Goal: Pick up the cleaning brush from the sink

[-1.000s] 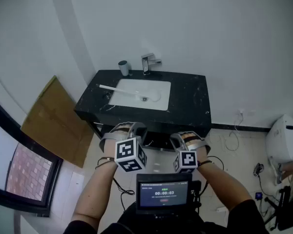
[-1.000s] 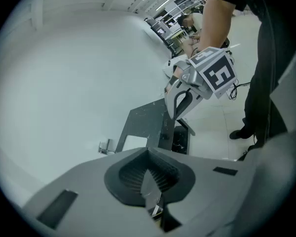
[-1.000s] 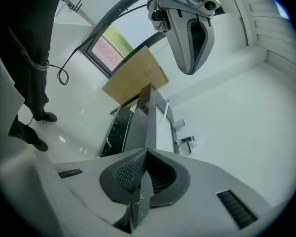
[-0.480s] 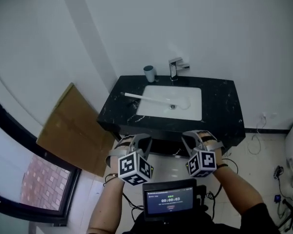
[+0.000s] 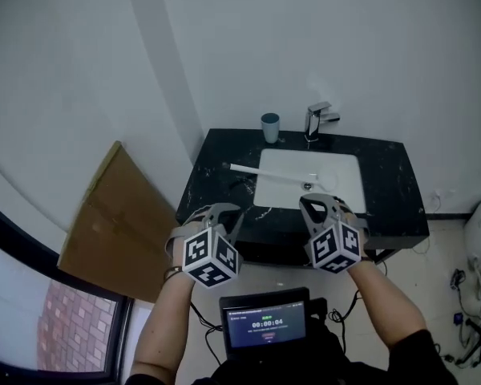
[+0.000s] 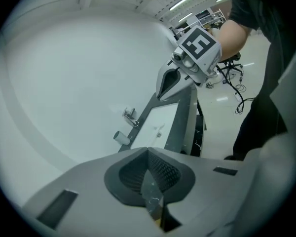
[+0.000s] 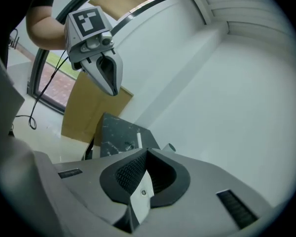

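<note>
A white long-handled cleaning brush [image 5: 268, 172] lies slantwise, its handle end on the black counter [image 5: 385, 195] and its head in the white sink [image 5: 337, 167]. Both grippers hover side by side at the counter's near edge, short of the basin, and hold nothing. In the head view my left gripper [image 5: 217, 209] is shut, as is my right gripper [image 5: 317, 202]. The left gripper view shows my own shut jaws, and beyond them the right gripper [image 6: 173, 81] and the sink [image 6: 160, 124]. In the right gripper view the brush handle end [image 7: 139, 139] shows over my shut jaws, with the left gripper [image 7: 107, 77] up left.
A blue-grey cup [image 5: 270, 127] and a chrome faucet [image 5: 316, 119] stand at the counter's back. A brown cardboard sheet [image 5: 116, 219] leans on the wall left of the counter. Cables [image 5: 465, 311] lie on the floor at right. A small screen [image 5: 266, 321] sits at my chest.
Both grippers have travelled forward to the counter's near edge, still shut. The sink and counter now sit closer and further right in the head view.
</note>
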{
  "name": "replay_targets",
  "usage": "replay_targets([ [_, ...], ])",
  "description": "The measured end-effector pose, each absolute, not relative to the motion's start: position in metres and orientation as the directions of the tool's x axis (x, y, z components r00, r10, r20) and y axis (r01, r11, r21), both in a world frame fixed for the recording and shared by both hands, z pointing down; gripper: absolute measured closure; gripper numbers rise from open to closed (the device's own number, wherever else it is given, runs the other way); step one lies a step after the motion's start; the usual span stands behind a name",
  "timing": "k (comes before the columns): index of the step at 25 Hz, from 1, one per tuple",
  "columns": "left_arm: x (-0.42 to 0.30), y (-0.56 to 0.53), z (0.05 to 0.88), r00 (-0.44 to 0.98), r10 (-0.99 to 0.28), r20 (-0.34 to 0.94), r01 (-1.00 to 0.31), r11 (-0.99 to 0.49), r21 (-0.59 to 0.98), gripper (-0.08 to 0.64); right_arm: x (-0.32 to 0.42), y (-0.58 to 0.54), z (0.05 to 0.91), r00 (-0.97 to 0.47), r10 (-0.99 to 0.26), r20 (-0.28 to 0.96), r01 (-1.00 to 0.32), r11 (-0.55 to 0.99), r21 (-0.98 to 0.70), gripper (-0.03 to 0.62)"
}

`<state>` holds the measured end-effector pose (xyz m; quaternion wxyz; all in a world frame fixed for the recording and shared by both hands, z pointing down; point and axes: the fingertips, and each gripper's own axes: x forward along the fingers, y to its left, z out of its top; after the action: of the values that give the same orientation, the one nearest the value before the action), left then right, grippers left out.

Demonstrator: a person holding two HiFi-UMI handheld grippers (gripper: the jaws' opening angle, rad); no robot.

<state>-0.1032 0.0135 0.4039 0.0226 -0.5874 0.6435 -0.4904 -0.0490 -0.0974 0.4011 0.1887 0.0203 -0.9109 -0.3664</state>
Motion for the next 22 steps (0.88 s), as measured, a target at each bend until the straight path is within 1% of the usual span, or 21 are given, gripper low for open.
replay_targets([
  [4,-0.174,-0.028,0.398,-0.257,-0.819,0.512,-0.832,-0.083,-0.549,0.558,-0.121,-0.146,0.389,-0.944,-0.167,0.283,0.051,0.775,0.629,0.592],
  [8,-0.239,-0.054,0.396,-0.212,-0.808,0.550,-0.853,-0.122,-0.508,0.558,-0.177,-0.188,0.378,-0.945,-0.214,0.247,-0.041,0.827,0.561,0.592],
  [11,-0.301,-0.070,0.379,-0.171,-0.845,0.506,-0.892,-0.085,-0.444,0.558,-0.223,-0.205,0.366,-0.941,-0.244,0.236,-0.085,0.843,0.530,0.592],
  [13,-0.337,-0.079,0.374,-0.153,-0.852,0.501,-0.905,-0.083,-0.417,0.558,-0.245,-0.214,0.369,-0.931,-0.278,0.236,-0.153,0.885,0.439,0.592],
  [16,-0.379,-0.099,0.373,-0.066,-0.867,0.495,-0.924,-0.134,-0.358,0.558,-0.276,-0.234,0.371,-0.926,-0.314,0.209,-0.268,0.938,0.221,0.592],
  [17,-0.393,-0.106,0.373,-0.033,-0.874,0.486,-0.927,-0.156,-0.342,0.558,-0.288,-0.239,0.369,-0.926,-0.330,0.184,-0.301,0.939,0.166,0.592],
  [20,-0.432,-0.122,0.371,0.069,-0.891,0.448,-0.913,-0.238,-0.331,0.558,-0.325,-0.244,0.367,-0.898,-0.419,0.131,-0.410,0.907,0.092,0.592],
  [22,-0.456,-0.129,0.372,0.132,-0.884,0.448,-0.895,-0.301,-0.329,0.558,-0.347,-0.247,0.371,-0.874,-0.469,0.128,-0.478,0.877,-0.053,0.592],
])
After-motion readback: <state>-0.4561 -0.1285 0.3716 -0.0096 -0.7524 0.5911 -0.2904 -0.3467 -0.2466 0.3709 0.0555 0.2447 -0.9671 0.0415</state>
